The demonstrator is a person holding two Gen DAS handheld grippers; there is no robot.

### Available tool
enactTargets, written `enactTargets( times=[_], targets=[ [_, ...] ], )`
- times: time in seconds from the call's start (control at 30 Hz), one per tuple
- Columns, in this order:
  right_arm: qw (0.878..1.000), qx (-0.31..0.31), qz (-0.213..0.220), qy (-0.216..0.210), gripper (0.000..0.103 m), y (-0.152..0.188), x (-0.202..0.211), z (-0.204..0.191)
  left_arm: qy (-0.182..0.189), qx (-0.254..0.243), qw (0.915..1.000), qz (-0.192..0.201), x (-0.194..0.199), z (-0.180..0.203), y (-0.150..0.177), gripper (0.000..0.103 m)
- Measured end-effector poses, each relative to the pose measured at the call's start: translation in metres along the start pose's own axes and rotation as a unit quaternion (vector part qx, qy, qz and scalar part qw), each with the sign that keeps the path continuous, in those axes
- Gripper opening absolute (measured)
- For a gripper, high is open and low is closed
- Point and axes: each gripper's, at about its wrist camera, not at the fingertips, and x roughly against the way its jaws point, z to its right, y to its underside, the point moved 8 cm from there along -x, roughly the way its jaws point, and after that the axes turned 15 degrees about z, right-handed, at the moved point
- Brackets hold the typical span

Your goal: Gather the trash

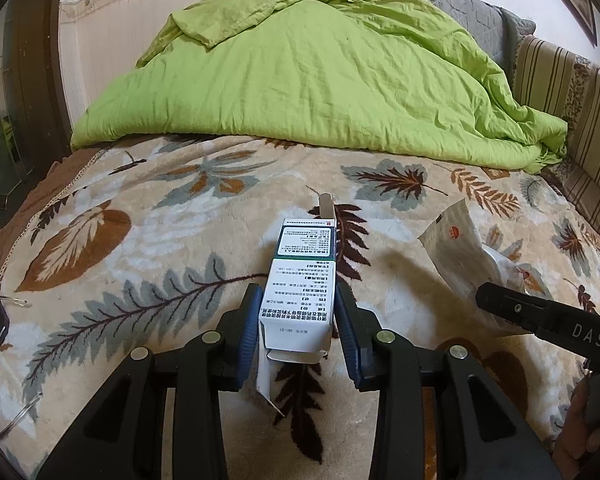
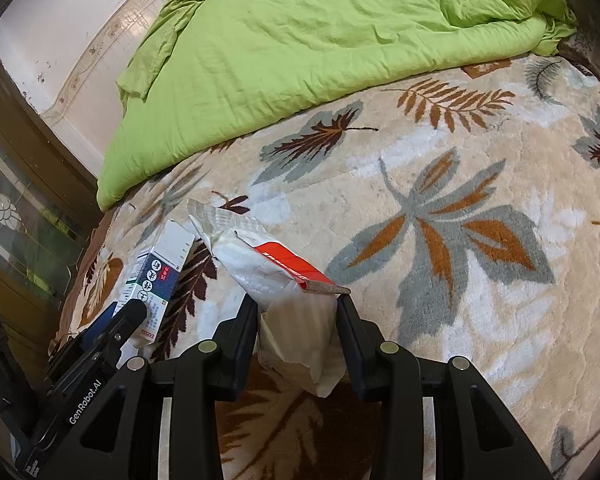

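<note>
A white and teal medicine carton (image 1: pixel 300 280) with printed text and an open end flap is clamped between the blue pads of my left gripper (image 1: pixel 296 304), held just above the leaf-patterned blanket. The same carton (image 2: pixel 156 276) shows at the lower left of the right wrist view, with the left gripper (image 2: pixel 130 312) on it. My right gripper (image 2: pixel 298 312) is shut on a crumpled white paper bag (image 2: pixel 268 264) with a red band. In the left wrist view that bag (image 1: pixel 464 248) sits at the right, with one black finger of the right gripper (image 1: pixel 512 304) across it.
A rumpled lime-green quilt (image 1: pixel 312 72) covers the far half of the bed. The beige blanket (image 2: pixel 440 184) with brown and grey leaves fills the near half. A striped cushion (image 1: pixel 572 92) lines the right side. A dark wooden glass-fronted cabinet (image 2: pixel 24 216) stands at the left.
</note>
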Motion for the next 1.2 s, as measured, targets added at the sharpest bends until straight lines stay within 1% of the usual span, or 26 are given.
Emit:
enactTargets(
  times=[0.5, 1.2],
  targets=[
    [1.0, 0.009, 0.008, 0.001, 0.043, -0.003, 0.003, -0.003, -0.001, 0.005, 0.9999, 0.012, 0.007, 0.0, -0.007, 0.035],
    [1.0, 0.009, 0.014, 0.003, 0.043, -0.007, 0.005, -0.002, -0.008, -0.006, 0.9994, 0.032, 0.014, 0.002, -0.013, 0.035]
  ],
)
